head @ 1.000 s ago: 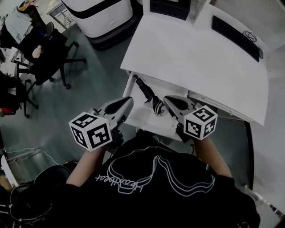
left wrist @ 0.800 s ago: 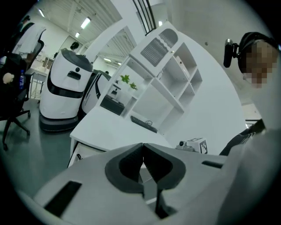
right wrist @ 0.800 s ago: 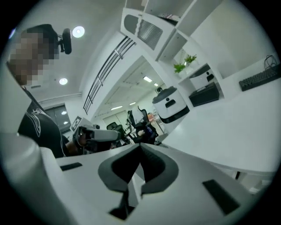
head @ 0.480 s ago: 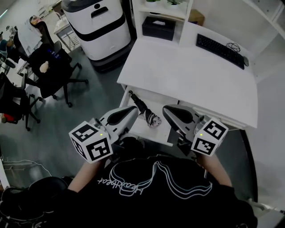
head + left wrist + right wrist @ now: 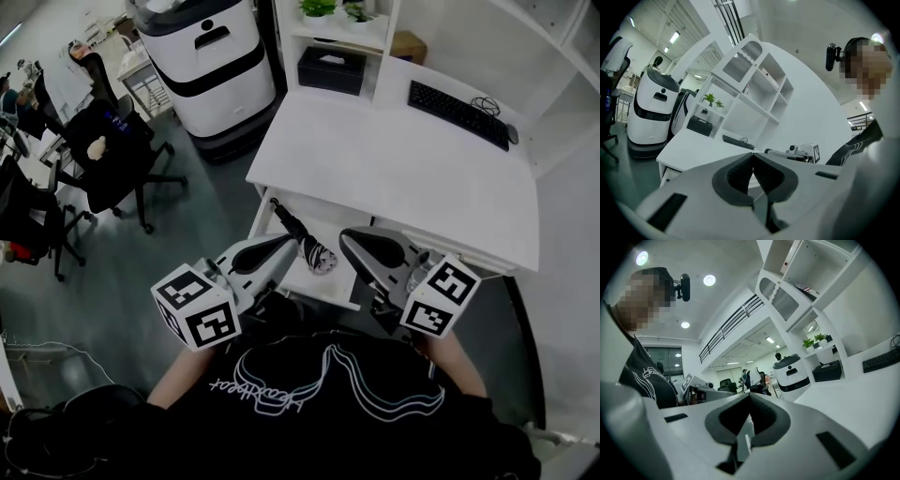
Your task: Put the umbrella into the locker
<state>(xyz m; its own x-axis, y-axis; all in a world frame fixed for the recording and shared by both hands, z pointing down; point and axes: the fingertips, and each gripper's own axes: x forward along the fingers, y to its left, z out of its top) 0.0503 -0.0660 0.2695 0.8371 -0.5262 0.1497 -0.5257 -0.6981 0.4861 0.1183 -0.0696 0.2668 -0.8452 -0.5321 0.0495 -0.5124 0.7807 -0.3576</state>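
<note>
The folded umbrella (image 5: 307, 241) lies inside the open locker (image 5: 323, 283) under the front edge of the white bench (image 5: 403, 173), handle toward the back and canopy toward the person. The left gripper (image 5: 289, 243) is held level just left of the umbrella, clear of it, its fingers (image 5: 737, 174) closed together on nothing. The right gripper (image 5: 346, 236) is just right of the umbrella, its fingers (image 5: 732, 419) likewise closed and empty. A keyboard (image 5: 458, 104) sits at the bench's far edge.

One umbrella (image 5: 302, 234), two grippers (image 5: 286, 246) (image 5: 349, 240), one desk (image 5: 394, 159), one keyboard (image 5: 459, 111), two potted plants (image 5: 319, 7) (image 5: 355, 11).
</note>
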